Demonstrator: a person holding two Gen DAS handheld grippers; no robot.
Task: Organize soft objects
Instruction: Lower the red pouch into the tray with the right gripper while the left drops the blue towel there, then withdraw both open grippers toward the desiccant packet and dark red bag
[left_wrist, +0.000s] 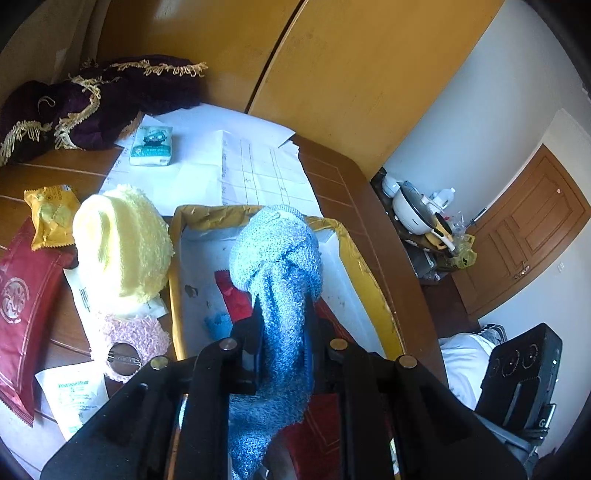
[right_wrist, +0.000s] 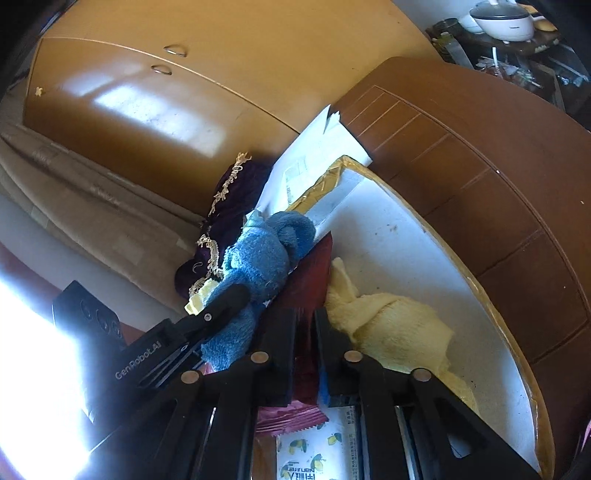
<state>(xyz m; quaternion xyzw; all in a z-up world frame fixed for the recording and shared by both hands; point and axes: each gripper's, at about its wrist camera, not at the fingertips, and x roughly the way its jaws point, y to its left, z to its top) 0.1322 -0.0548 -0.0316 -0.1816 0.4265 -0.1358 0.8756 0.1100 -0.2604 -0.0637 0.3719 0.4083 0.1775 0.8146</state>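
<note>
Left gripper: black two-finger tool, clenched on a knotted light-blue terry towel, which it holds above a shallow white tray with yellow taped rim; the same towel appears in the right wrist view, pinched by the left tool at the tray's left edge. Right gripper: black fingers standing a little apart with a dark red foil packet between them; whether they grip it cannot be told. Knotted pale-yellow terry towel: lying inside the tray, just beside the right finger. Rolled pale-yellow fluffy cloth: on the brown wooden table, just left of the tray. Pink crocheted piece with a round metal clasp: below the yellow roll, near the tray's left wall. Large dark red sachet with a gold emblem: at the table's left edge. Yellow snack wrapper: above it. Small white and green tissue pack: resting on white paper sheets behind the tray. Purple velvet cloth with gold fringe: at the table's far left corner, against an ochre wardrobe.
</note>
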